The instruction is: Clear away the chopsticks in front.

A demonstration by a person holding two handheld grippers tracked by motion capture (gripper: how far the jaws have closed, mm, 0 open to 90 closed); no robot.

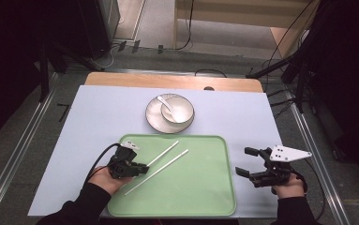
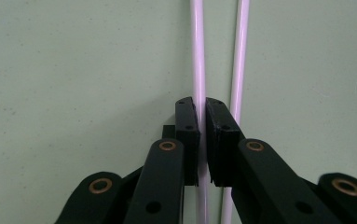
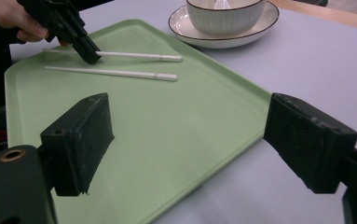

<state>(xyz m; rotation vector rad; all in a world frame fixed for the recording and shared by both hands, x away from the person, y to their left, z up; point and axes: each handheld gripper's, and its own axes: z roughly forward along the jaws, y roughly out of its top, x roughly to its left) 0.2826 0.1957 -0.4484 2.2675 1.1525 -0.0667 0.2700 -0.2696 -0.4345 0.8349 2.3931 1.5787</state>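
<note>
Two white chopsticks lie side by side on a green tray [image 1: 196, 187] [image 3: 157, 154]. My left gripper [image 1: 144, 167] [image 2: 202, 105] [image 3: 87, 55] is shut on the lower end of the upper-left chopstick [image 1: 164, 153] [image 2: 197, 56] [image 3: 139, 56]. The second chopstick [image 1: 160, 171] [image 2: 239, 60] [image 3: 115, 73] rests just beside it, untouched. My right gripper [image 1: 243, 161] [image 3: 185, 135] is open with nothing between its jaws, hovering over the tray's right edge and the table beside it.
A white bowl [image 1: 178, 112] [image 3: 225, 14] with a spoon [image 1: 164, 103] in it sits on a plate [image 1: 153, 117] [image 3: 264, 25] just beyond the tray. A pale sheet [image 1: 97, 122] covers the table. Cables and stands lie on the floor behind.
</note>
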